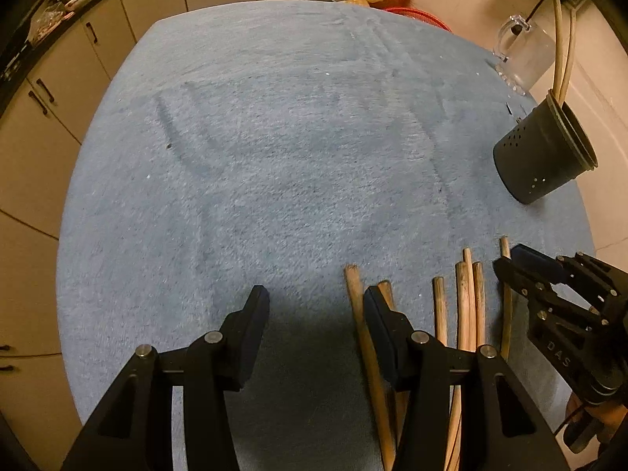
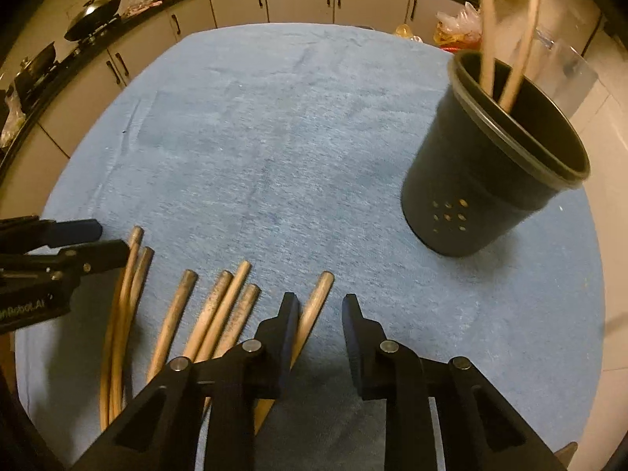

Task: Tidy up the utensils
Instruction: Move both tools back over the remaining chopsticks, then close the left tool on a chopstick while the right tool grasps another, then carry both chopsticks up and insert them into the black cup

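The right gripper [image 2: 318,314] hangs low over the blue towel [image 2: 274,137], its jaws narrowly parted with bare cloth between them; the rightmost wooden stick [image 2: 314,306] lies under its left finger, and whether that finger touches it I cannot tell. The left gripper [image 1: 314,306] stands about half open, gripping nothing, its right finger over the left end of the row of sticks [image 1: 467,302]. Farther off, at the towel's right side, stands the black perforated holder [image 2: 471,180] with 2 pale sticks [image 2: 518,59] in it.
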Tool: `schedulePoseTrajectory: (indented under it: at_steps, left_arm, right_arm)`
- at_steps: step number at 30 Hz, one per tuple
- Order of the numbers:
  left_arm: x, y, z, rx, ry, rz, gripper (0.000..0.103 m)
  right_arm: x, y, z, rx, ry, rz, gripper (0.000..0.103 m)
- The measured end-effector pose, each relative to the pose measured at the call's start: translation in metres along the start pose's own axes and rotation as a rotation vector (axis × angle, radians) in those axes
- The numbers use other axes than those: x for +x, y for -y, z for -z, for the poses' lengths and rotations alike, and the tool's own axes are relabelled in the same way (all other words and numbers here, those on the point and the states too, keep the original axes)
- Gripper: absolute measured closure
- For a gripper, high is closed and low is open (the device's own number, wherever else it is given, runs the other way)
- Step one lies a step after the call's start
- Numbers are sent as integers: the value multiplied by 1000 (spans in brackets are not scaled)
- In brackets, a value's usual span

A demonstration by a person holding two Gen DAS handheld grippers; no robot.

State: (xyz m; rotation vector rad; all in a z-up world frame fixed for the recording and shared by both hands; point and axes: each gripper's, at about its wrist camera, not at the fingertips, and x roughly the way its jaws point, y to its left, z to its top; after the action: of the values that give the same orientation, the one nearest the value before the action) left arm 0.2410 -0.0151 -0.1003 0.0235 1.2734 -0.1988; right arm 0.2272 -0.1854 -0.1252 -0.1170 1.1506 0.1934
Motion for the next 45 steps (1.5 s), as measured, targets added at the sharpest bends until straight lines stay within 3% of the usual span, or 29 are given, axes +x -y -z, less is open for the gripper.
schedulePoseTrajectory:
  at_steps: [4, 5, 8, 12, 13, 17, 23, 38, 45]
  left_arm:
    - [7, 11, -8, 13, -5, -22, 51]
    - [8, 12, -8, 17, -5, -32, 56]
    - [10, 16, -10, 48, -1, -99, 89]
    - [12, 13, -16, 34, -15, -55, 97]
    - [12, 11, -16, 25, -16, -46, 97]
    - [-1, -10, -16, -76, 7, 44, 97]
    - [-31, -22, -17, -120, 74, 113, 97]
    - [-140, -12, -5, -61, 293, 209, 97]
    - [-166, -5, -16, -34, 360, 227, 97]
  right_arm:
    - [-1, 11, 4, 33, -11, -3, 77]
    - [-1, 13, 4, 36, -11, -3, 77]
    - [-2, 16, 6, 37, -6, 0, 77]
    - [3, 14, 1, 55, 2, 0, 79]
    - [3, 15, 0, 63, 3, -3, 86]
    - [-3, 27, 3, 133, 5, -73, 94]
    - [-31, 39, 7, 202, 72, -173, 95]
    - [-144, 43, 4, 190, 316, -250, 95]
    - [-188, 34, 2, 171, 396, -250, 95]
